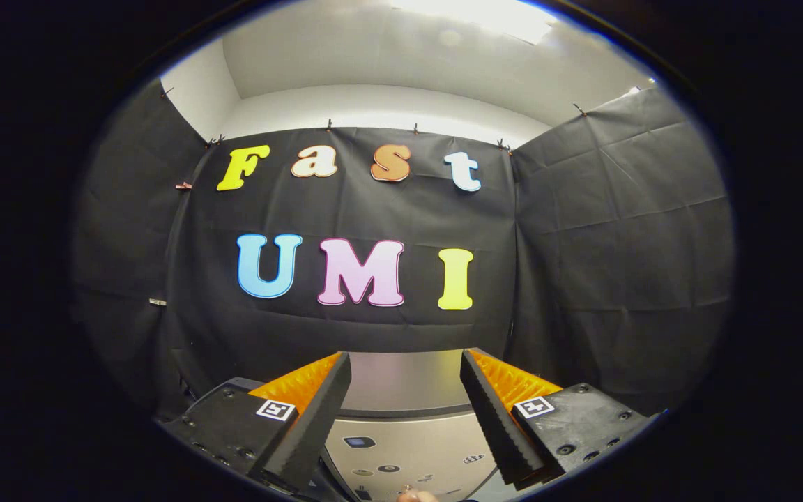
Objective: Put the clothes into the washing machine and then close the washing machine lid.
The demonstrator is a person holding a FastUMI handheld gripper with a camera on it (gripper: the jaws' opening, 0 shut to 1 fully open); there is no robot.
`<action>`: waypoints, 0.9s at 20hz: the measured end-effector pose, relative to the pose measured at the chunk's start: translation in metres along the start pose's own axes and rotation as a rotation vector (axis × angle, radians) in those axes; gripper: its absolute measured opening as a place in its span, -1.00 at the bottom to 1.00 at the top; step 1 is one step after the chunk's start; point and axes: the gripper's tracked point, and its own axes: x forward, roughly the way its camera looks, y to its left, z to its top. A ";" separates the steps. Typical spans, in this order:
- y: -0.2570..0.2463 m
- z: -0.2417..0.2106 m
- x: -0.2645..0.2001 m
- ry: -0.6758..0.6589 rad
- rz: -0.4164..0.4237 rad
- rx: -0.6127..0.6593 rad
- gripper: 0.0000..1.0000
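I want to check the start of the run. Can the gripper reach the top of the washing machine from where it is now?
Probably yes. The gripper is open, with nothing between its fingers, and the washing machine top lies just below and ahead of them, with nothing in the way.

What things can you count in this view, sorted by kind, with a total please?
Gripper, fingers open with nothing between them: 1
Washing machine, its top and control panel between and beyond the fingers: 1
Black cloth booth walls: 3
Clothes: 0
Total: 5
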 end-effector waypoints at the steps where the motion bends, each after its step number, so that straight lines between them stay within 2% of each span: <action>1: 0.001 0.000 0.001 -0.001 0.003 -0.003 0.96; 18: 0.010 -0.003 0.008 -0.003 0.016 0.004 0.96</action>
